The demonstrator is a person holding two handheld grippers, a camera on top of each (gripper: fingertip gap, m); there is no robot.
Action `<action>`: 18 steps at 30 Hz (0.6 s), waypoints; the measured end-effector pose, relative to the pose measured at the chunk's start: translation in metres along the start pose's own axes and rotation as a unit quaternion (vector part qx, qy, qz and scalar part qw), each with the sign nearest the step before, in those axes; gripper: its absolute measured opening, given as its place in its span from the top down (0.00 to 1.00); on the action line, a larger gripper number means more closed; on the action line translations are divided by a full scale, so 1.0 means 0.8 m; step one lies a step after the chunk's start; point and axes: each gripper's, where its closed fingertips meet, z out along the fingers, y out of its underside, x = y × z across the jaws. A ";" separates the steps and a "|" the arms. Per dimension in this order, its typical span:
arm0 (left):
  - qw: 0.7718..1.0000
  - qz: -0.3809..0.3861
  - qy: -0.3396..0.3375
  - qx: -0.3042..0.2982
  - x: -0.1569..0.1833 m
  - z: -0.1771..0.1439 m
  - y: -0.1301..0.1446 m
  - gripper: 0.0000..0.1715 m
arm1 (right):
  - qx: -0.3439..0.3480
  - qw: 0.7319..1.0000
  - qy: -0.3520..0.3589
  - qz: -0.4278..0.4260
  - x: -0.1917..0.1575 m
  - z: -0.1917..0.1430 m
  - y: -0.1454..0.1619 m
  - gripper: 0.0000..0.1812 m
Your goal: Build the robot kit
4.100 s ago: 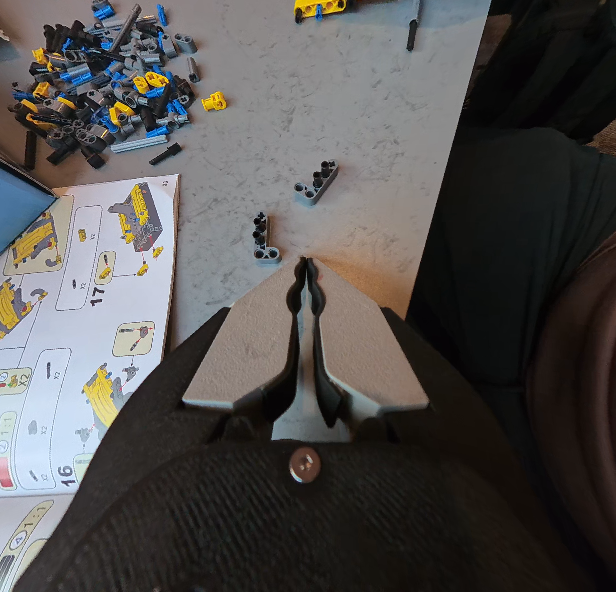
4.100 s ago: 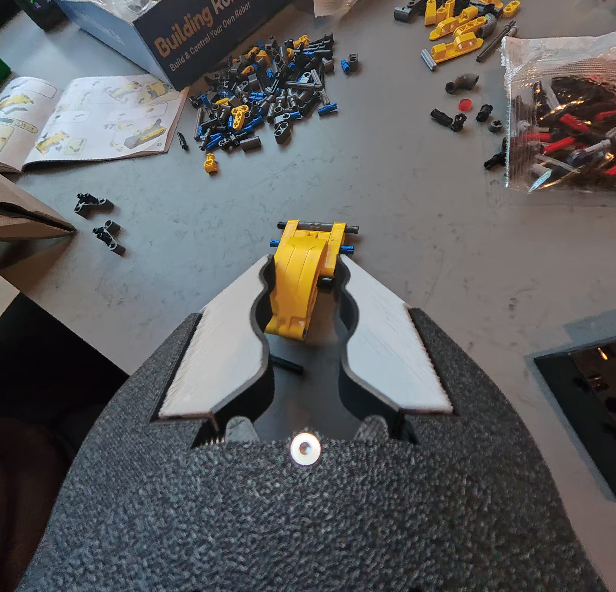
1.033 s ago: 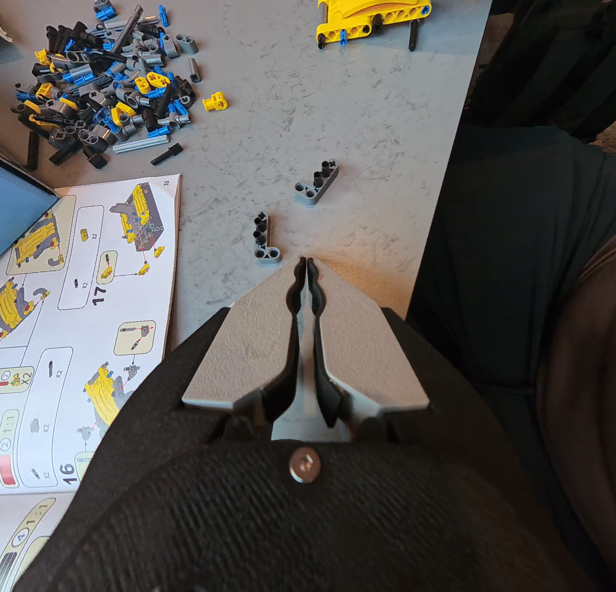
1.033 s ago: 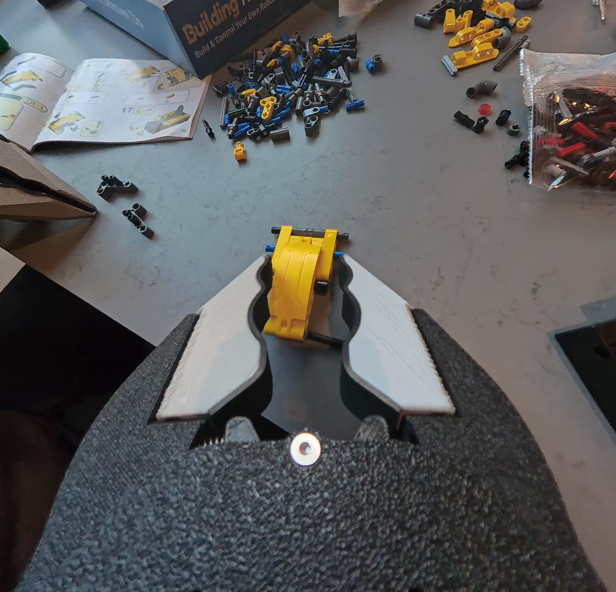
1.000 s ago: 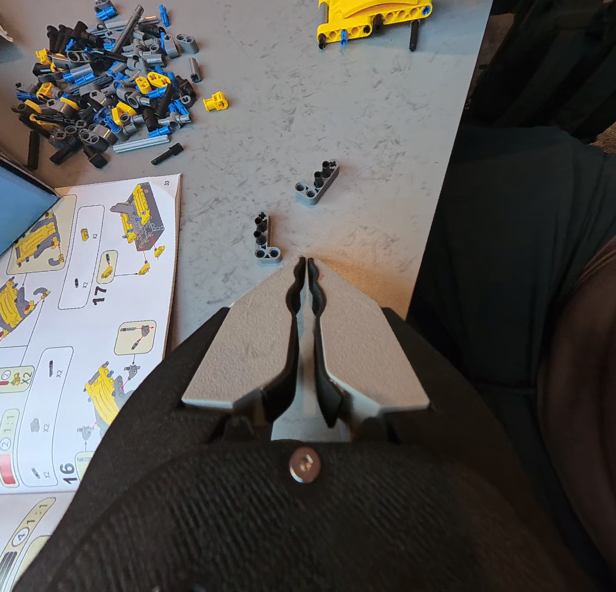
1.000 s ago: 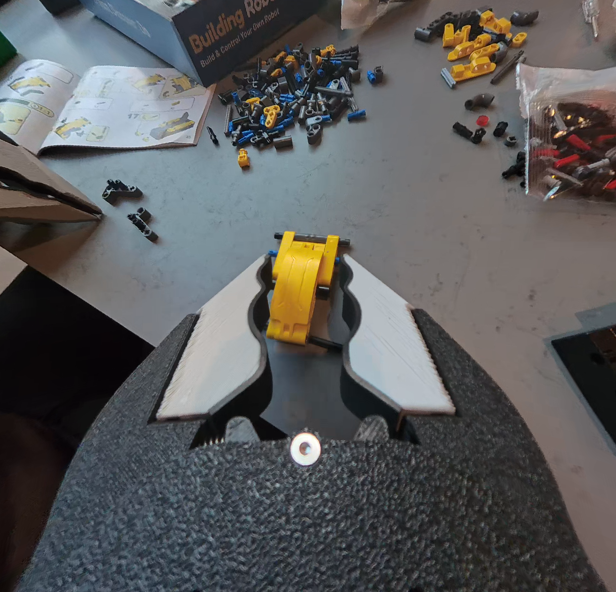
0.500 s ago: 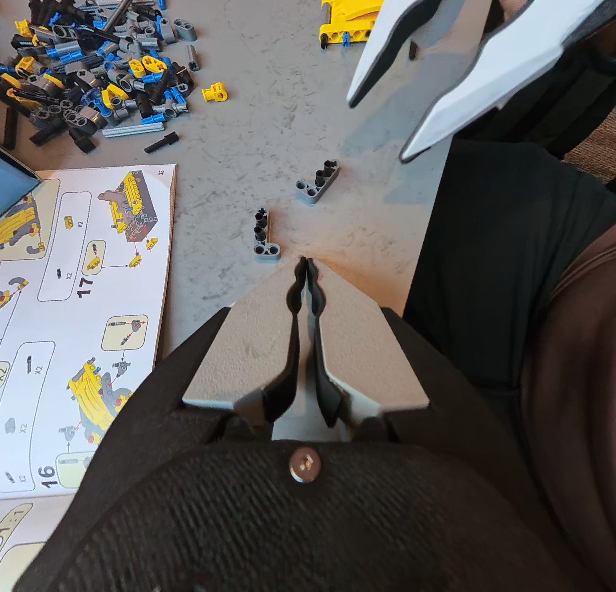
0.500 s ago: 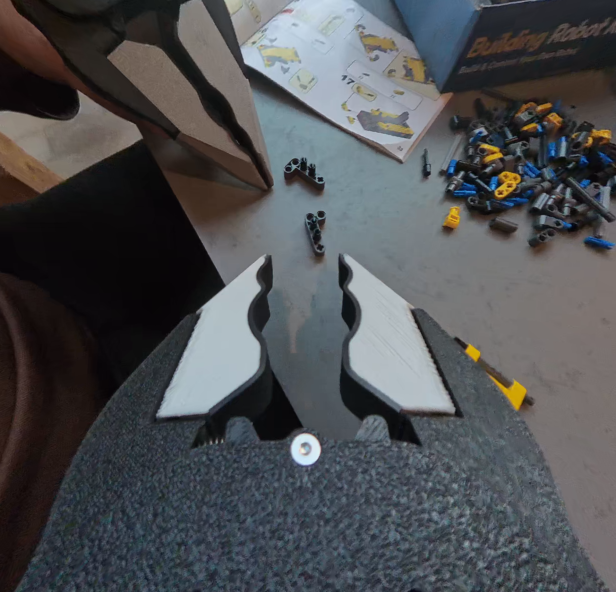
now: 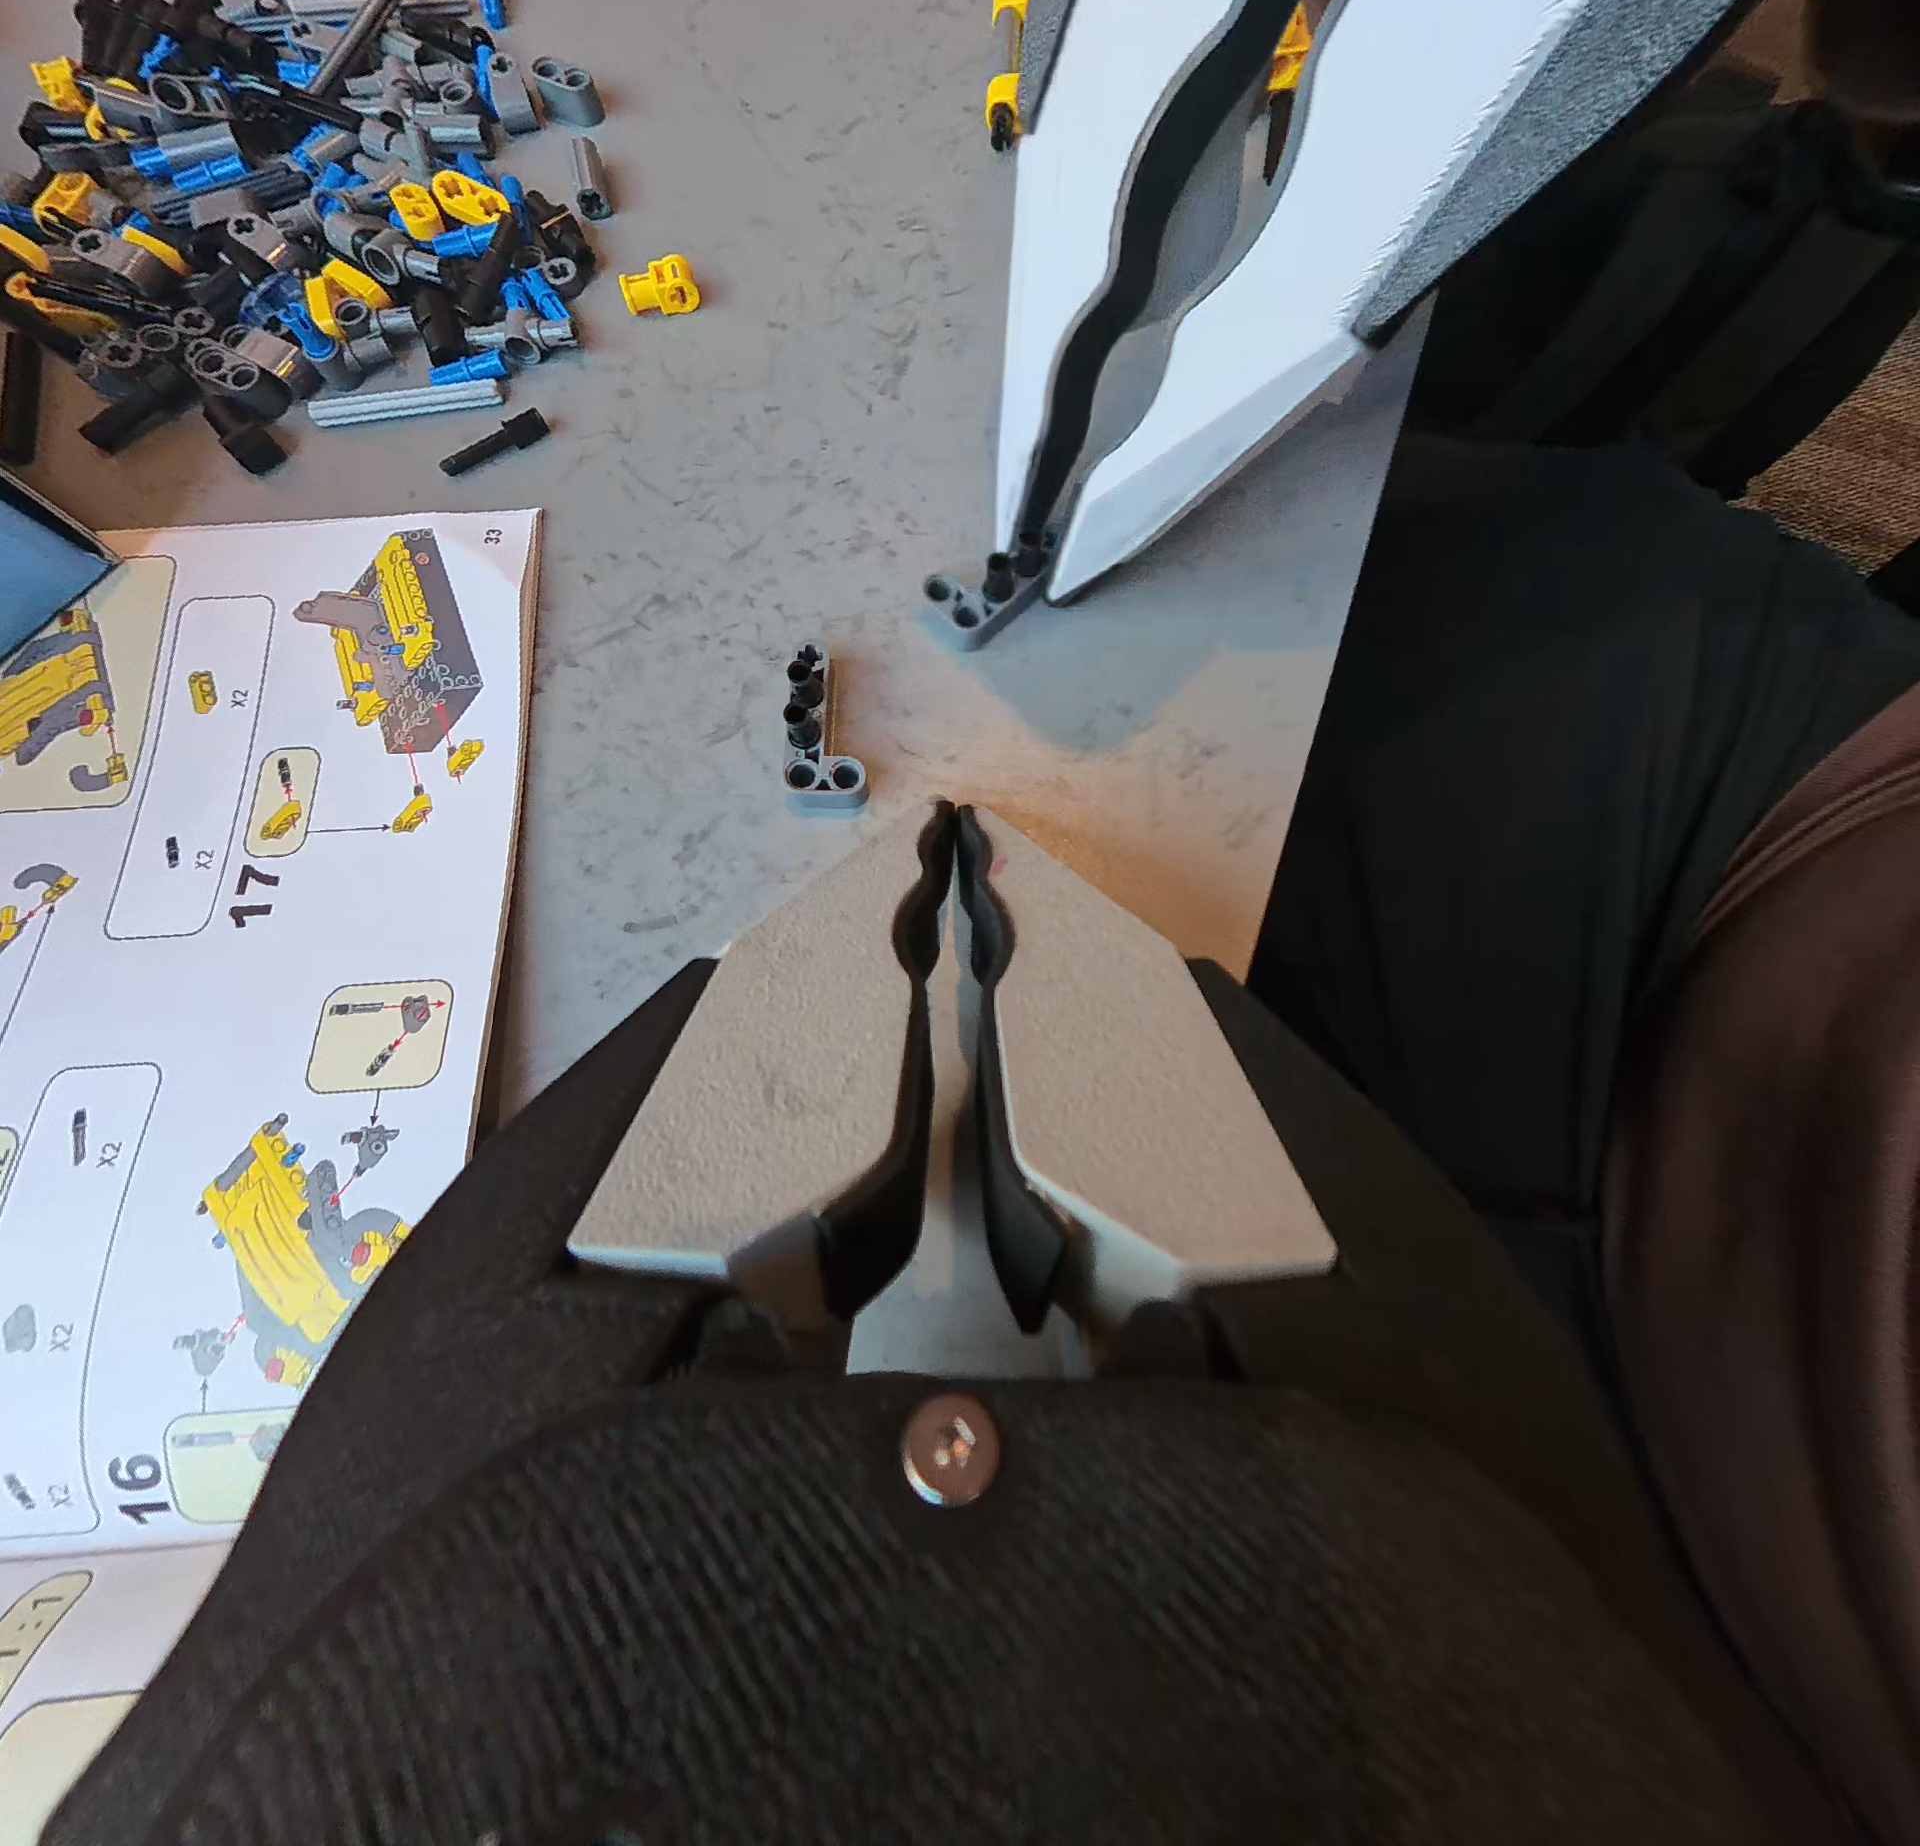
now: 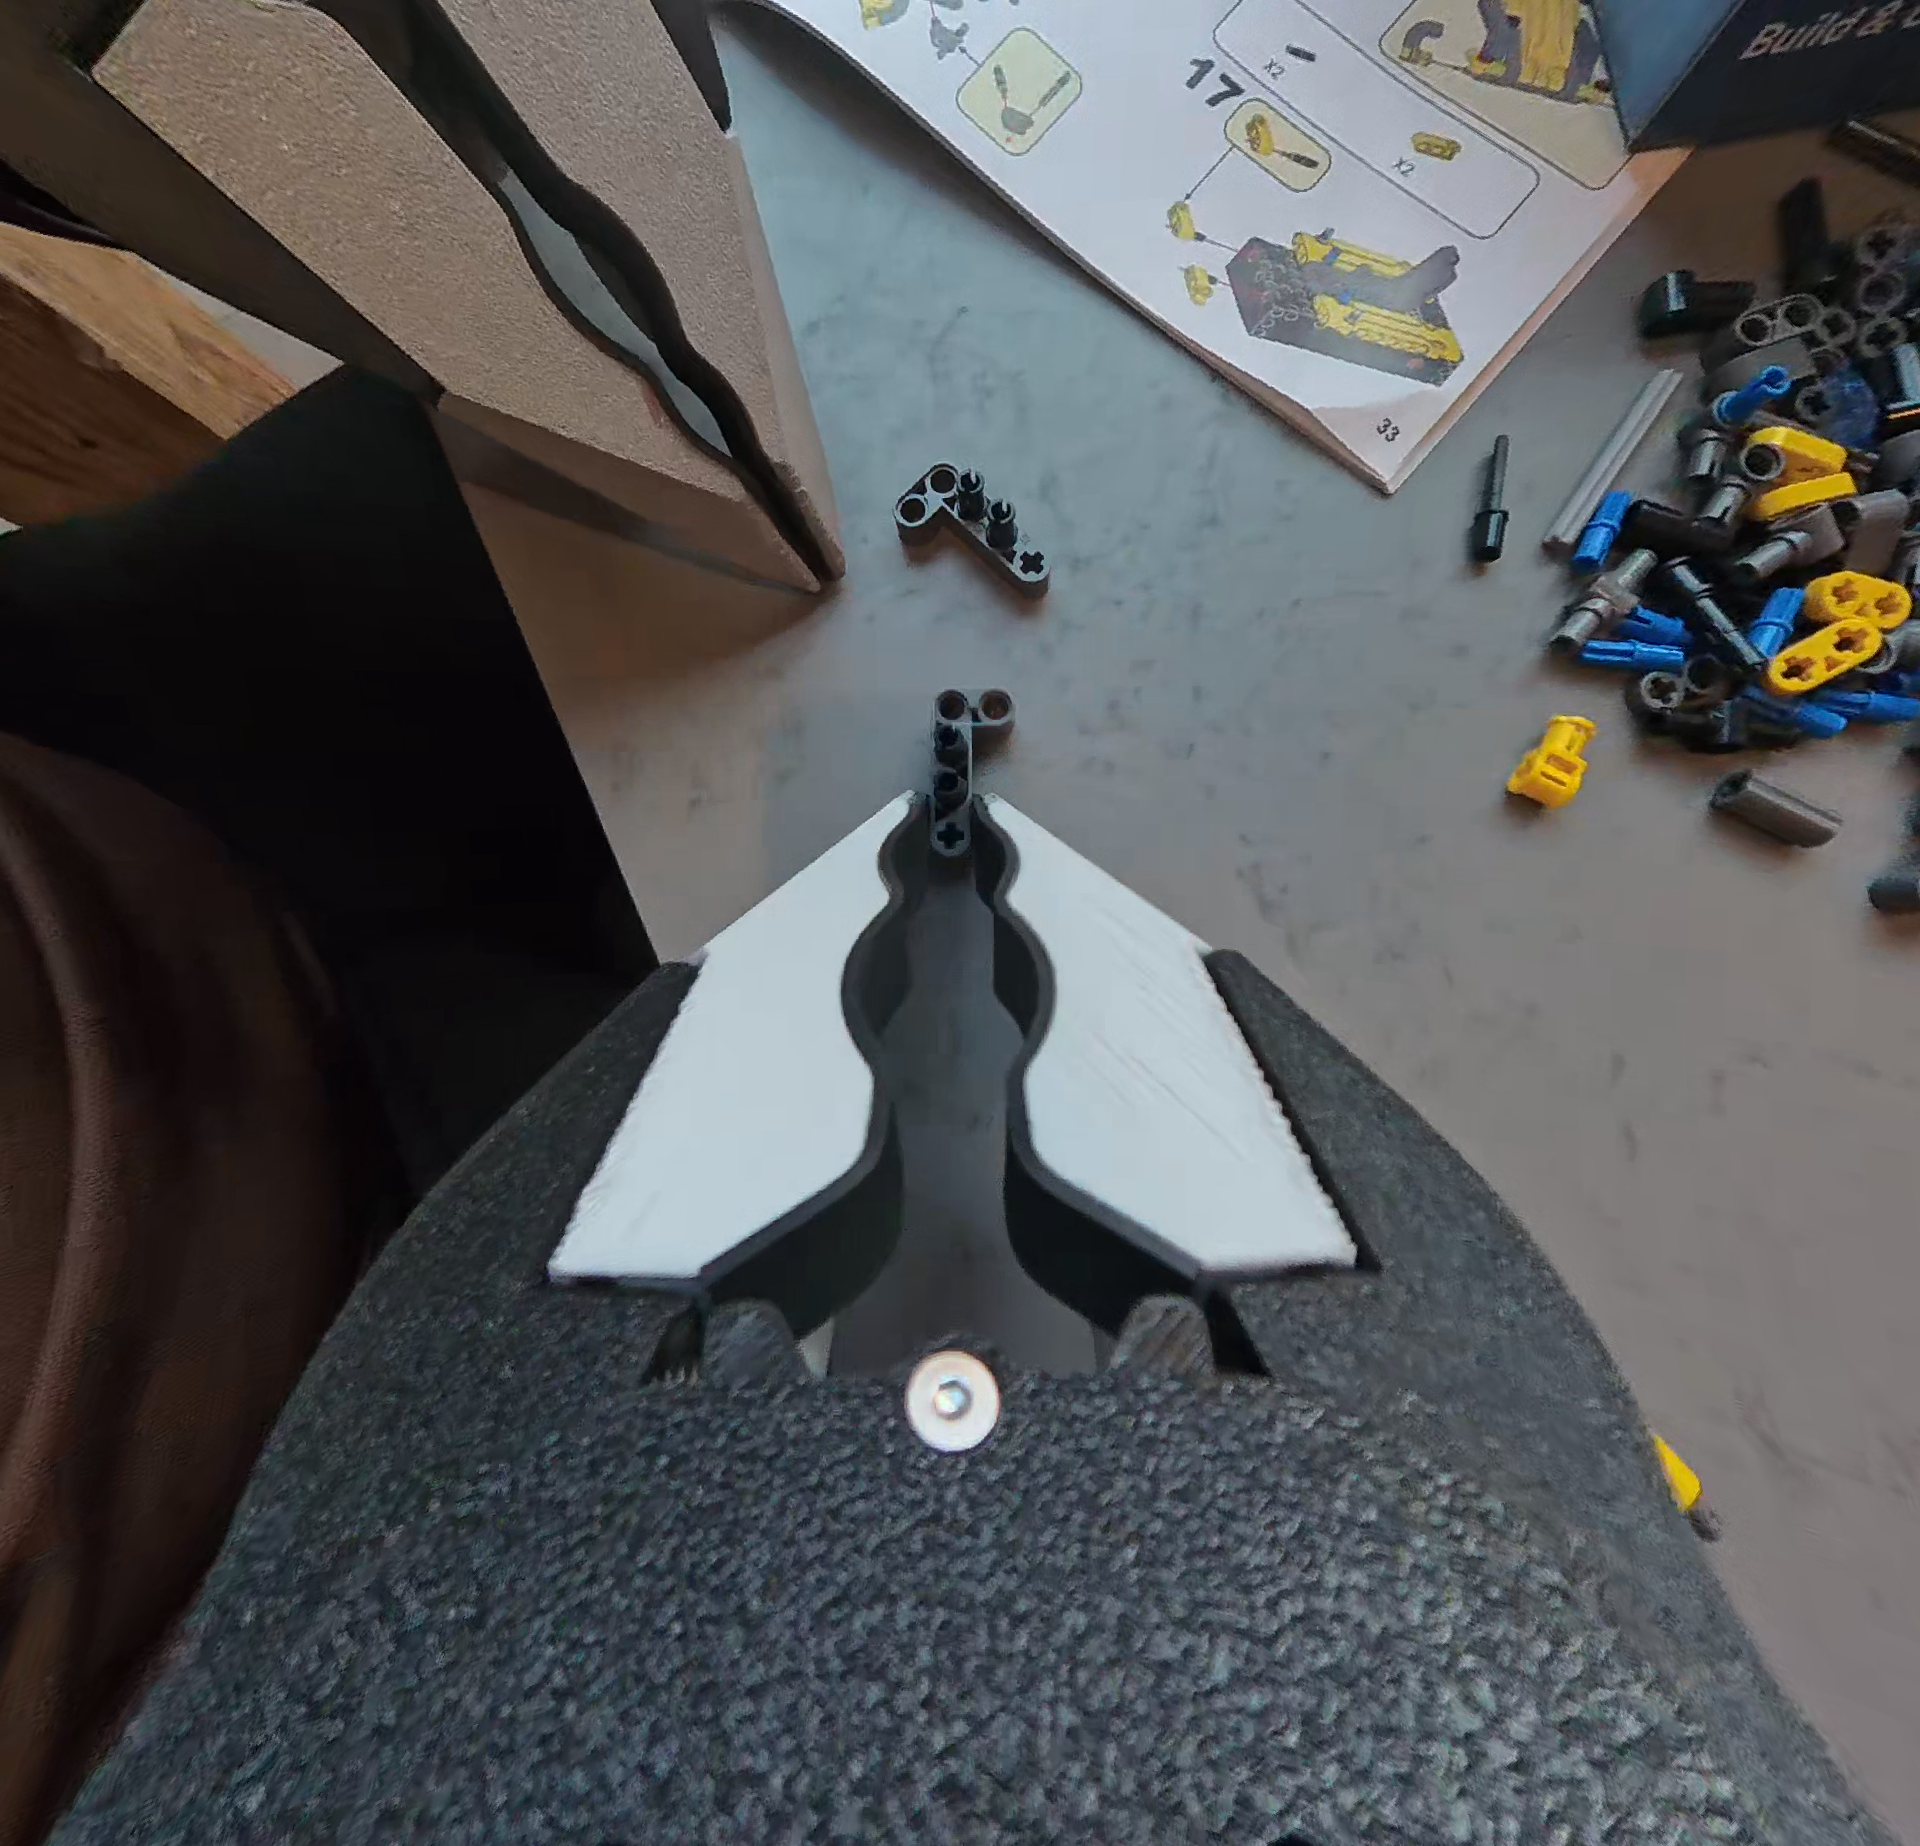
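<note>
Two small grey L-shaped beams with black pins lie on the grey table near its front edge. My right gripper (image 10: 951, 809) has its fingers closed on the end of one L-shaped beam (image 10: 961, 747), which still rests on the table. The left wrist view shows this right gripper (image 9: 1044, 570) coming down onto that beam (image 9: 971, 607). My left gripper (image 9: 954, 809) is shut and empty, its tips just right of the other L-shaped beam (image 9: 821, 747). In the right wrist view the left gripper (image 10: 826, 575) is beside that beam (image 10: 971, 529).
A pile of black, blue, grey and yellow pieces (image 9: 291, 207) lies to the far left, with one loose yellow connector (image 9: 657, 284). An open instruction booklet (image 9: 260, 913) and a blue box (image 10: 1766, 20) are beside it. A yellow assembly (image 9: 1006, 51) lies behind the right gripper. A person's dark-clothed lap (image 9: 1558, 861) borders the table edge. The right tips stand about 10 cm off the loose yellow connector (image 9: 657, 284). The right camera catches it too, in the right wrist view (image 10: 1550, 751).
My right gripper let go of the yellow assembly, swung over to the L-shaped beam near the table edge and closed on its end. My left gripper stayed shut and almost still.
</note>
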 end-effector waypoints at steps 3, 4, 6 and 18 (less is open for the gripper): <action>1.000 0.001 0.001 0.000 0.000 0.000 0.000 1.00 | 0.003 1.000 0.001 -0.001 0.000 0.001 -0.002 0.96; 1.000 0.001 0.001 0.000 0.000 0.000 0.000 1.00 | 0.006 1.000 0.001 -0.002 0.000 0.001 -0.003 0.96; 1.000 0.001 0.000 0.000 0.000 0.000 0.000 1.00 | 0.020 1.000 0.002 -0.003 -0.002 -0.001 -0.008 0.96; 1.000 0.005 -0.001 0.000 0.001 0.000 0.000 1.00 | 0.162 0.983 0.083 -0.033 0.006 -0.020 -0.050 0.96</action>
